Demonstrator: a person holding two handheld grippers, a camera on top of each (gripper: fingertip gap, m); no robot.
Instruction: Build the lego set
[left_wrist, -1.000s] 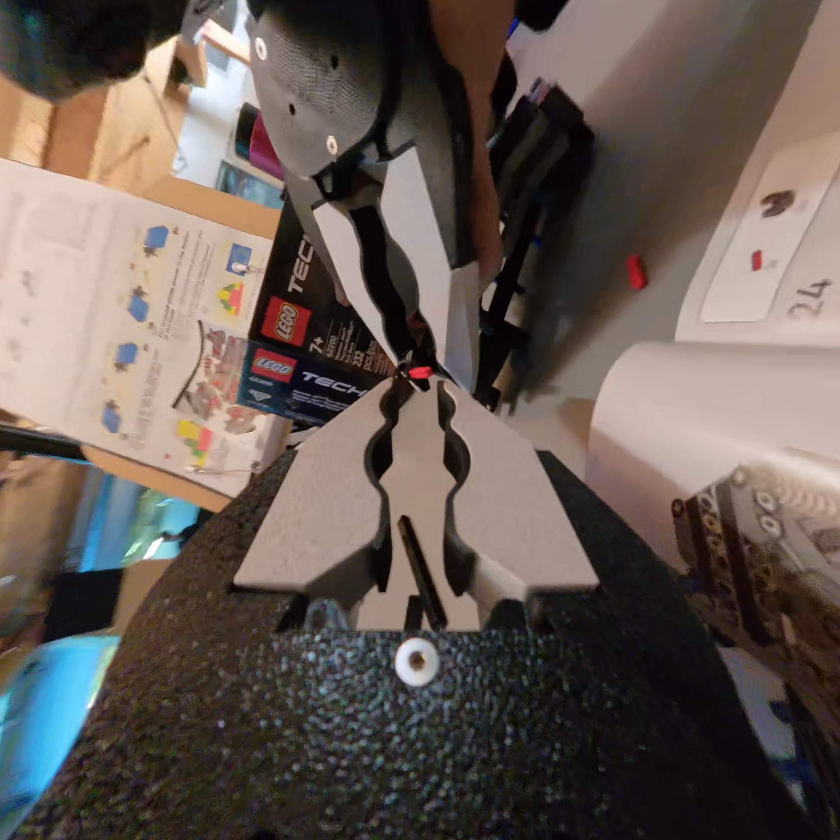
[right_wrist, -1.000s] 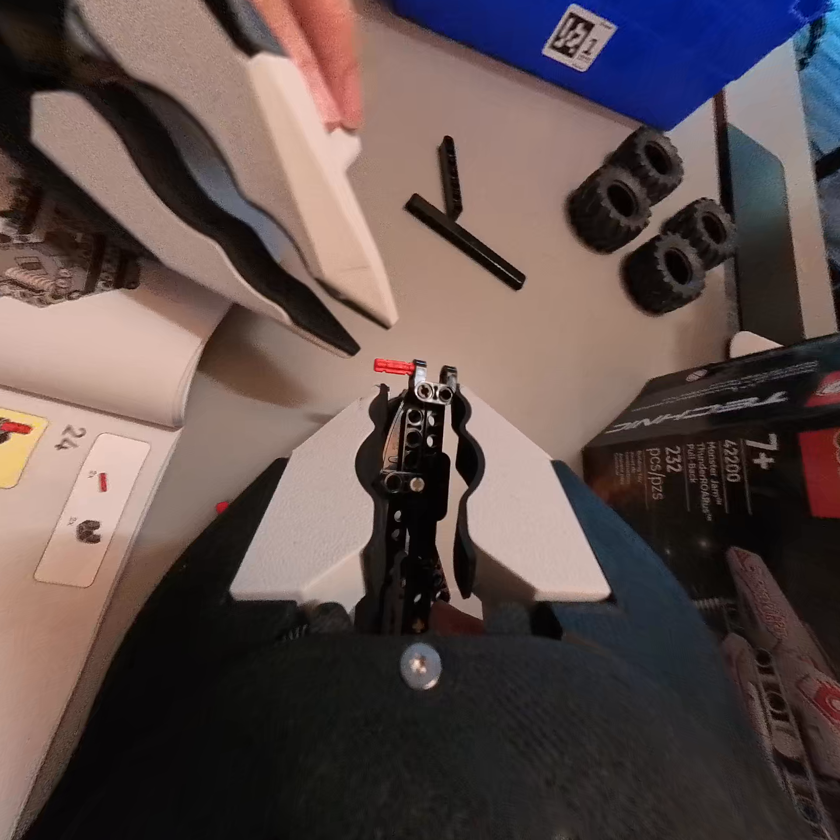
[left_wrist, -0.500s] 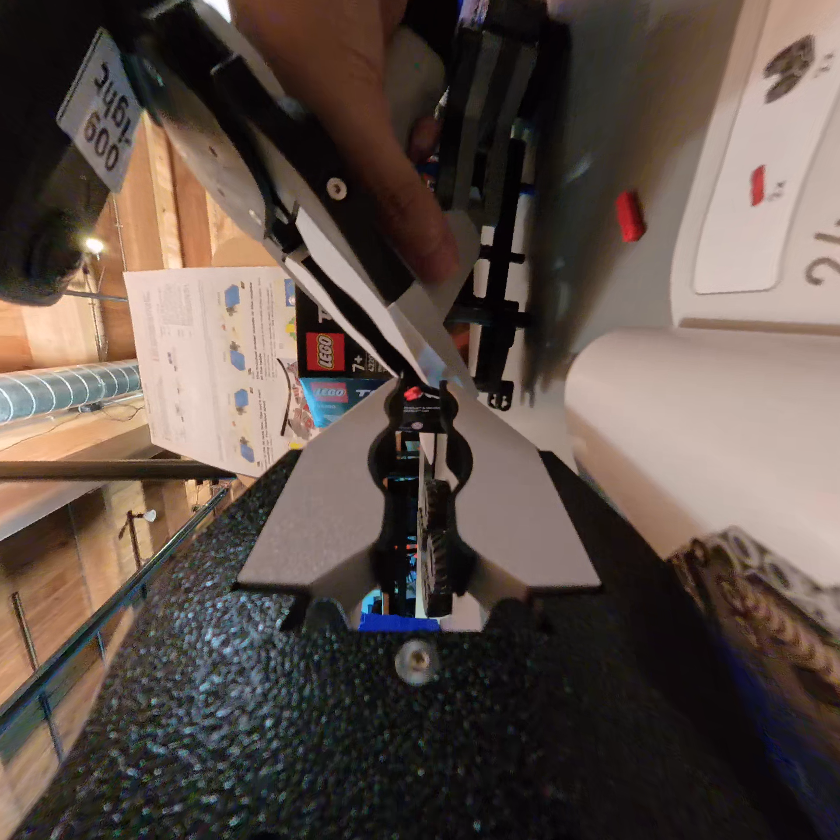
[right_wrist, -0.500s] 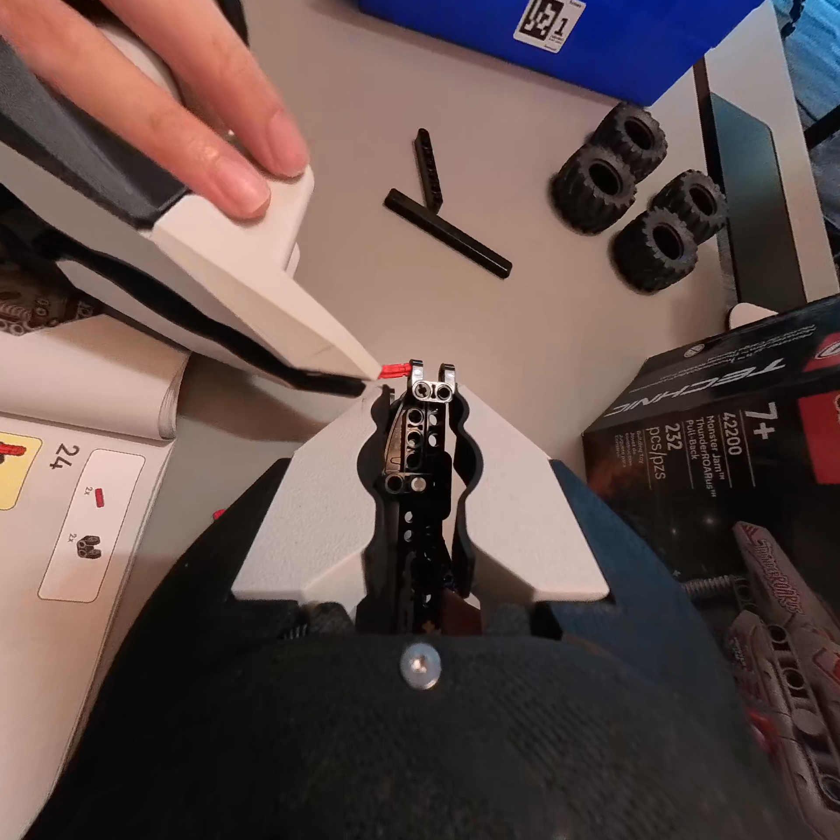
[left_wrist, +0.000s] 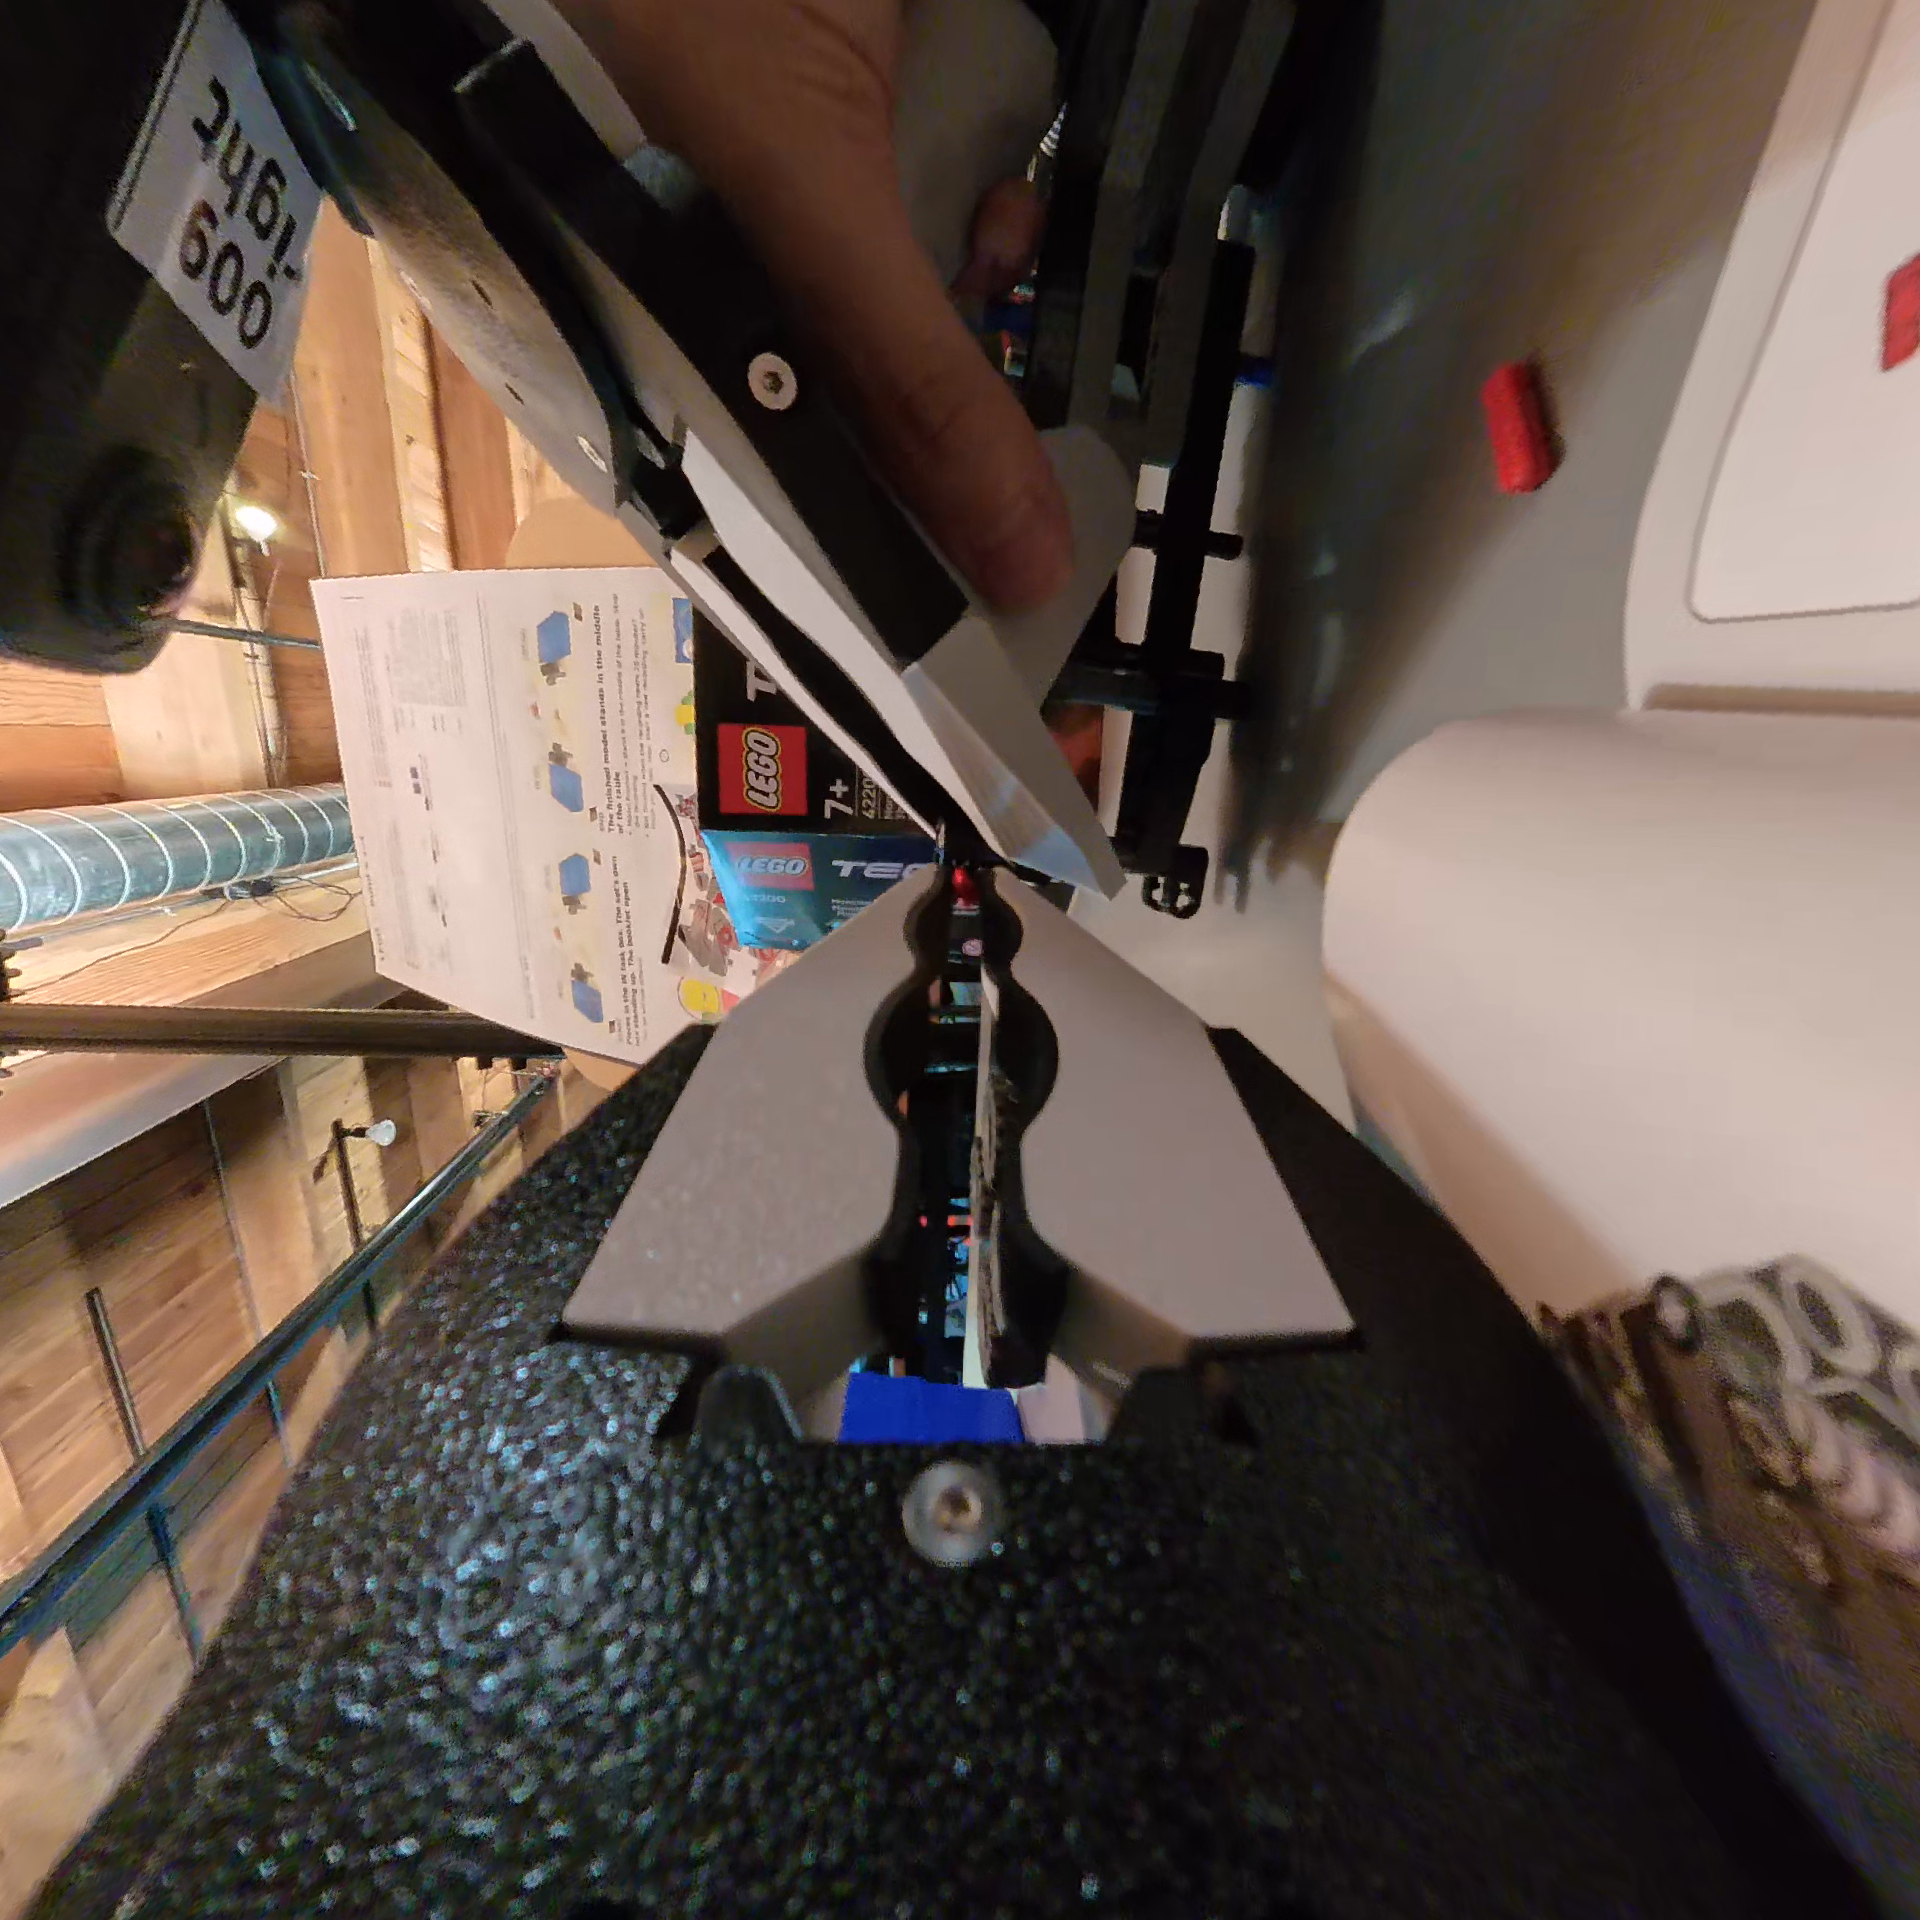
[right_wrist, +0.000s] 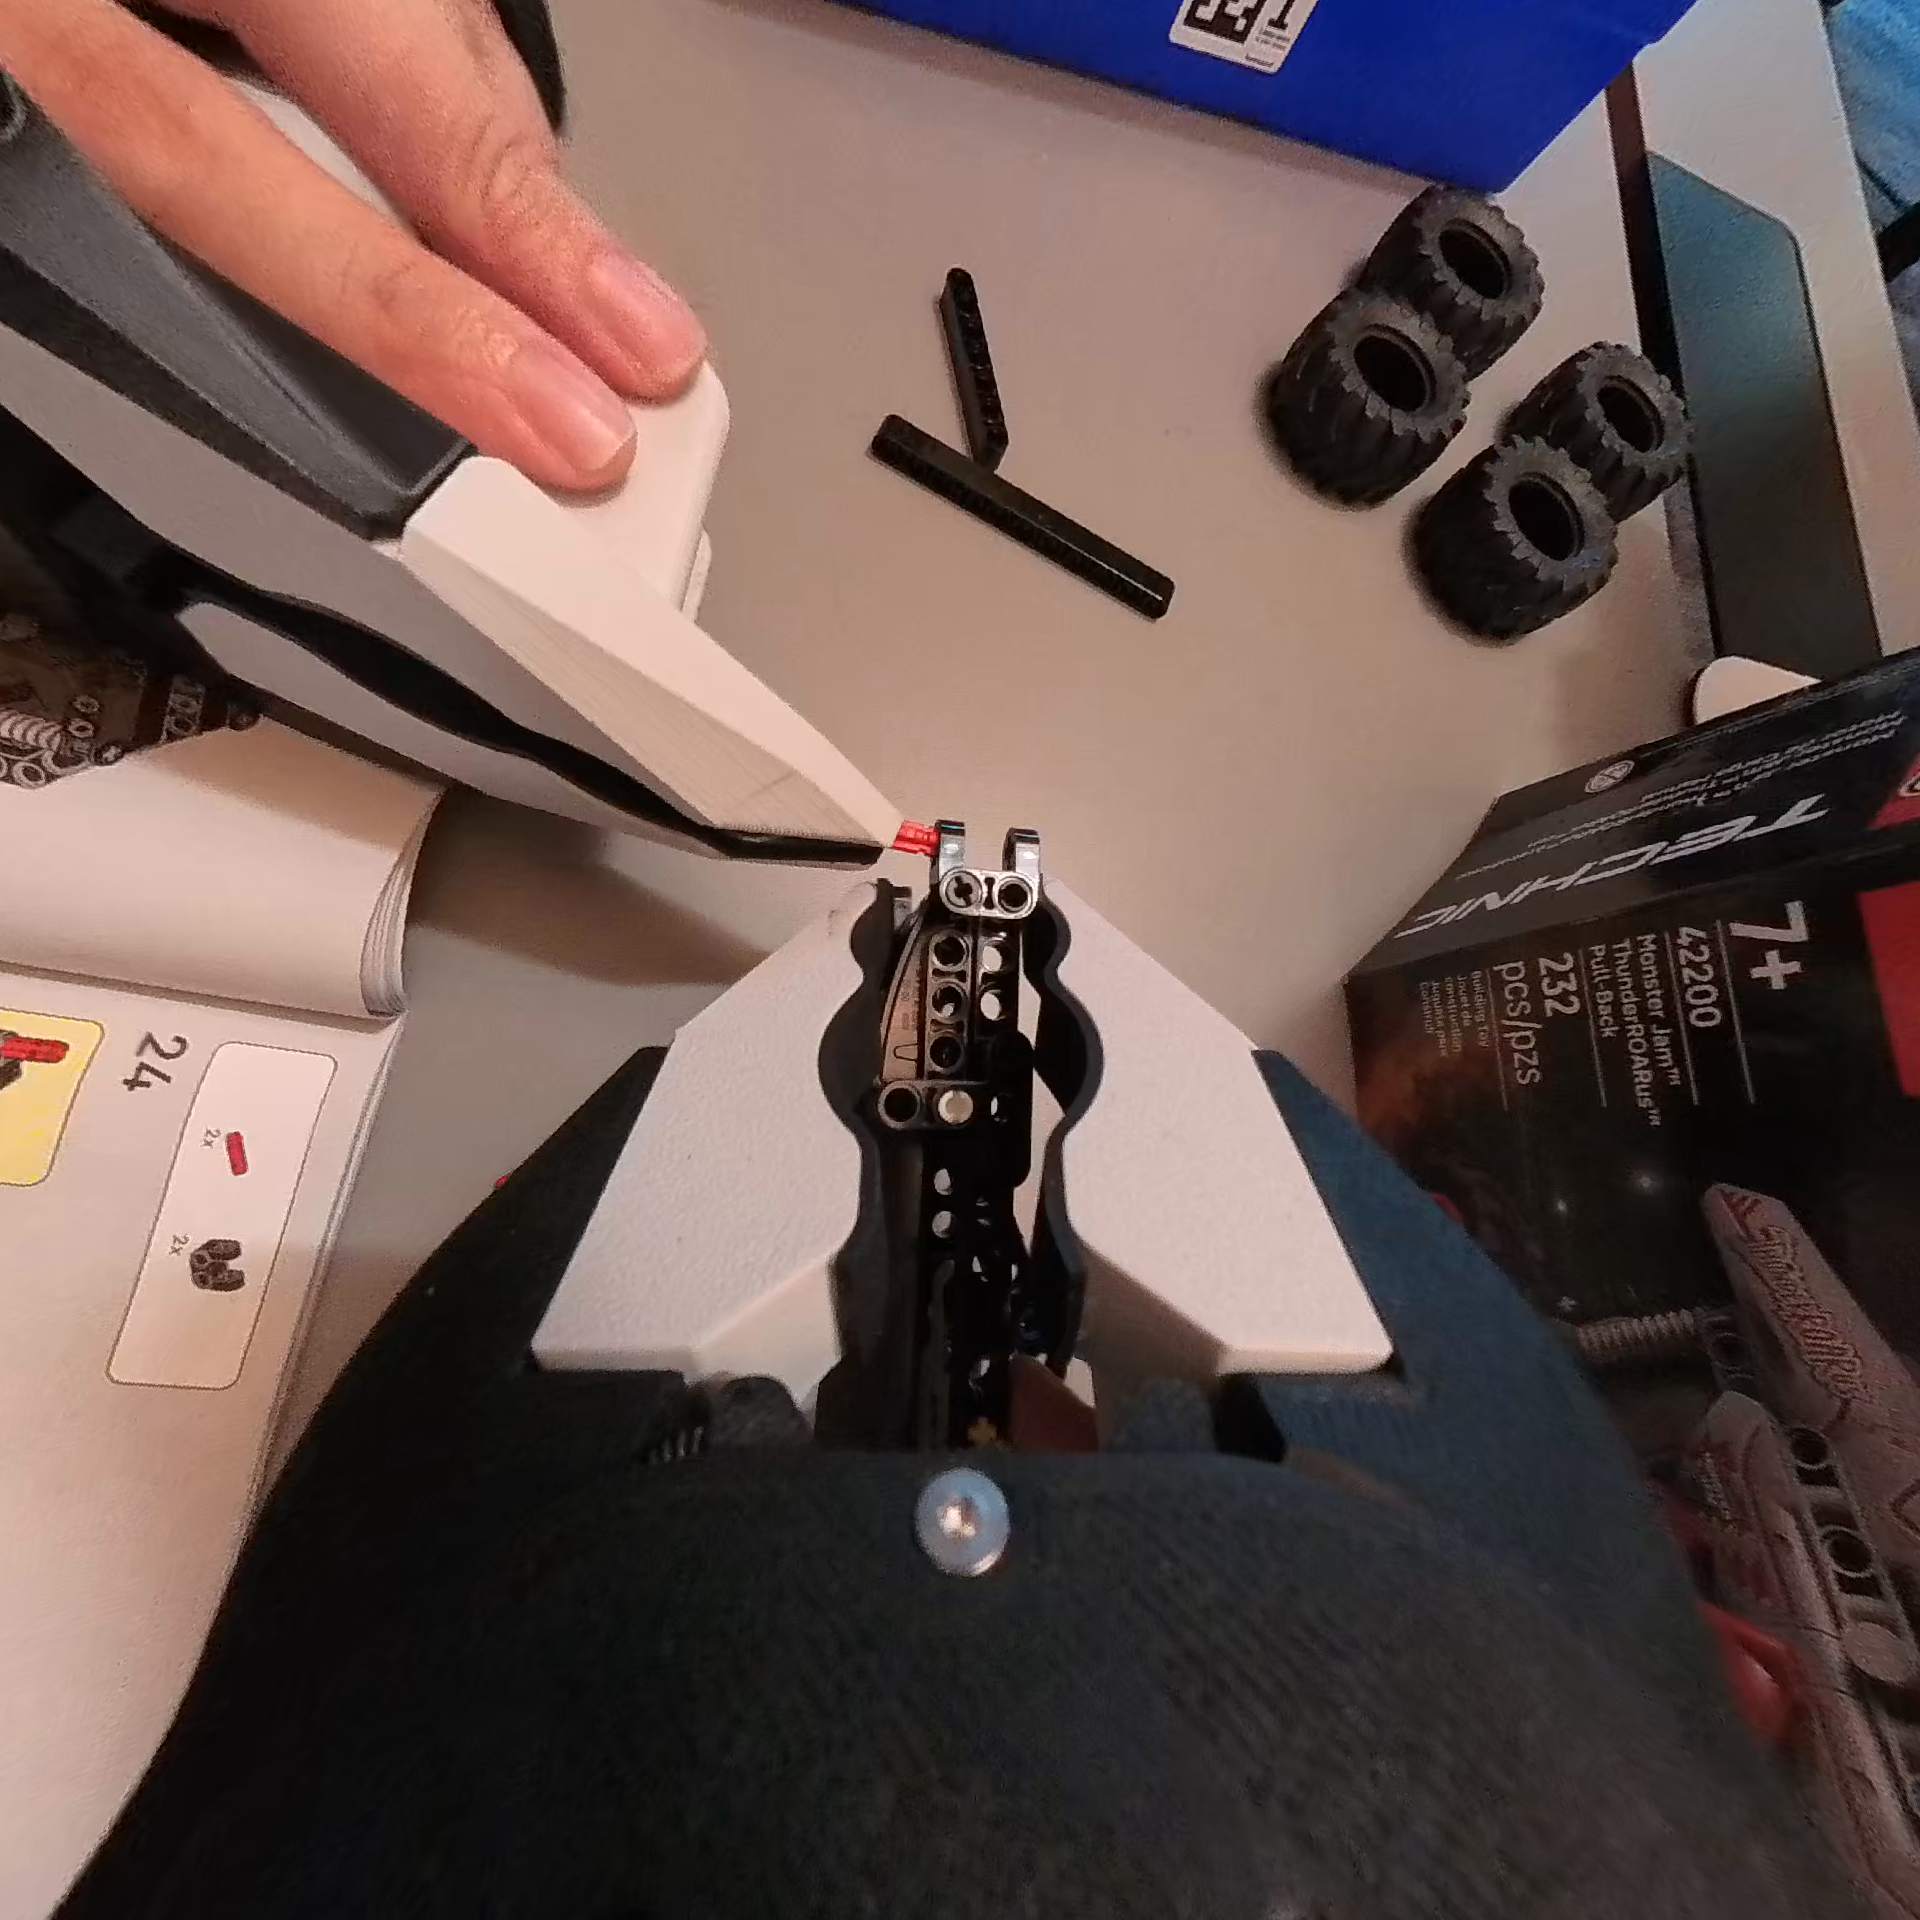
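My right gripper (right_wrist: 961, 899) is shut on a black Technic assembly (right_wrist: 951, 1039) that stands up between its fingers, with a grey forked piece (right_wrist: 987, 883) at the top. My left gripper (left_wrist: 961, 883) is shut on a small red pin (right_wrist: 914, 836). In the right wrist view it comes in from the upper left (right_wrist: 868, 850) and holds the pin against the left prong of the fork. In the left wrist view the pin (left_wrist: 961, 883) sits at my fingertips, and the right gripper (left_wrist: 1018, 842) meets them from the upper left, with the black assembly (left_wrist: 1174, 675) beside it.
An open instruction booklet (right_wrist: 156, 1143) lies at the left. A second red pin (left_wrist: 1517, 426) lies loose on the table. Several black tyres (right_wrist: 1455, 416) and two black beams (right_wrist: 1018, 520) lie ahead, a blue bin (right_wrist: 1351, 73) behind them. The set box (right_wrist: 1662, 935) stands at the right.
The left gripper has swung round and closed in on the fork with the pin. Less of the red pin now shows beside the prong. The right gripper keeps hold of the assembly.
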